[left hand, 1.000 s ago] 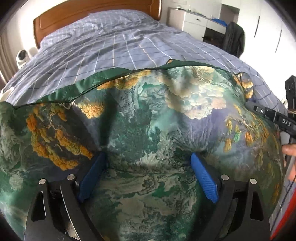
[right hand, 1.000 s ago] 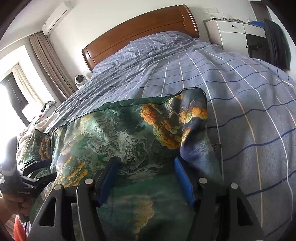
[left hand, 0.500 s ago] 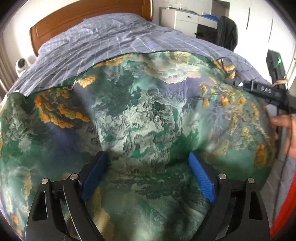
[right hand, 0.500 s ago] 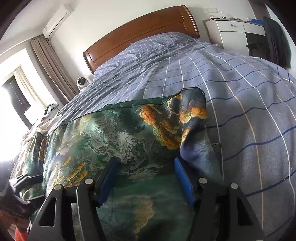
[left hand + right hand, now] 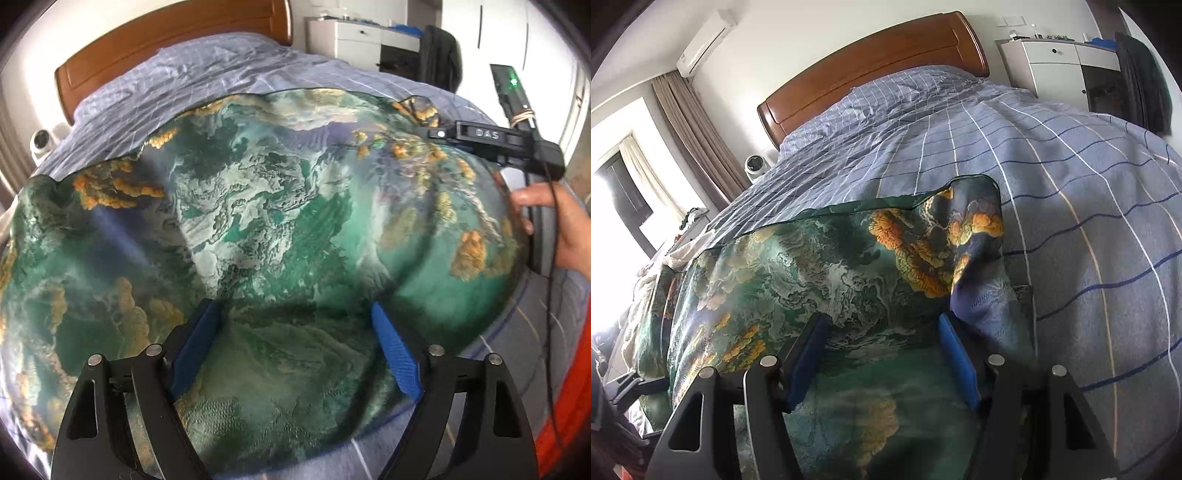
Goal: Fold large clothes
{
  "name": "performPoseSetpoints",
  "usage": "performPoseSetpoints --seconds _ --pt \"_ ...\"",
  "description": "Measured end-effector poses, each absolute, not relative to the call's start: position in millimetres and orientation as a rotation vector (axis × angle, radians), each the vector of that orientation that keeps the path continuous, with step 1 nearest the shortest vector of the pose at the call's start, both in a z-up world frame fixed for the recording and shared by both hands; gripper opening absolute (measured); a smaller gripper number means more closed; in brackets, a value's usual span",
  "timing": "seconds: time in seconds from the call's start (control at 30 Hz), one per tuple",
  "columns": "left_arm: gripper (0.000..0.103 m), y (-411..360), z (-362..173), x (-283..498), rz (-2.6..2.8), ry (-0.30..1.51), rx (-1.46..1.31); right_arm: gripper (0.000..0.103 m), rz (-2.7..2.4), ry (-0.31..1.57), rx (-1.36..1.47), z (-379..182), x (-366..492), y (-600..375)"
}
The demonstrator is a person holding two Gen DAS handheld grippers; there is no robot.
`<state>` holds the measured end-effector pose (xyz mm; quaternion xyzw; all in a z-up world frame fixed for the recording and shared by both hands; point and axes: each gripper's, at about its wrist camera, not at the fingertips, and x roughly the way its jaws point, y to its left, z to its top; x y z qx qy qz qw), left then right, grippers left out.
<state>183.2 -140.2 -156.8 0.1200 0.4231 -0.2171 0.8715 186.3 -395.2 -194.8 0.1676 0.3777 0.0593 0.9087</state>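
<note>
Left wrist view: left claw (image 5: 295, 354) spread wide over the garment (image 5: 280, 229), blue pads (image 5: 195, 343) resting down on the cloth, not pinching it. Its jaws have just been closing a little, with fabric between them. Garment lies spread on the bed (image 5: 229, 70), covering most of the near end. The right claw (image 5: 476, 138) reaches in at the far right edge of the cloth, held by a hand (image 5: 554, 221). Judgement: the step is dragging one half across for a fold; best to keep the cloth flat, bring edge to edge, and not let the slick fabric bunch under the pads.

Right wrist view: right claw (image 5: 882, 354) partly spread, pads pressed onto the garment (image 5: 827, 266) near its right corner; whether any fabric is actually nipped, cannot tell. That corner is turned up slightly, with the dark piped hem showing along the far edge.

Materials: garment looks silky, thin, glossy, with a green landscape print and orange-gold patches; likely slippery and creases softly. Bed cover (image 5: 1071, 184) is matte blue-grey check with white and navy lines. Headboard (image 5: 871, 62) is smooth polished wood, curved.
</note>
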Motion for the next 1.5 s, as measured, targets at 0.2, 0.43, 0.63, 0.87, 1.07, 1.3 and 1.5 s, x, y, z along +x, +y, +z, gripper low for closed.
performPoseSetpoints --seconds 0.2,0.43,0.63,0.87,1.07,1.3,1.5 --pt "0.085 -131.1 -116.9 174.2 -0.477 0.901 0.208 0.065 0.113 0.822 0.334 -169.4 180.6 -396.5" --pt "0.088 -124.1 -77.0 169.8 -0.598 0.784 -0.036 0.075 -0.064 0.741 0.666 -123.3 57.1 -461.4" --pt "0.088 -171.1 -128.0 184.8 -0.706 0.881 -0.03 0.076 0.108 0.801 1.022 -158.3 -12.5 -418.5" --pt "0.094 -184.9 -144.8 185.2 -0.714 0.901 0.023 0.078 -0.063 0.738 1.157 -211.9 29.5 -406.0" --pt "0.086 -174.0 -125.6 189.6 -0.731 0.962 0.028 0.034 -0.114 0.635 1.001 -195.5 36.0 -394.2" --pt "0.089 -131.9 -14.1 223.9 -0.798 0.949 -0.085 0.031 0.01 0.537 0.377 -89.2 26.4 -310.8" --pt "0.093 -145.8 40.0 243.9 -0.928 1.013 -0.063 0.031 0.151 0.516 -0.055 -51.0 41.3 -206.4"
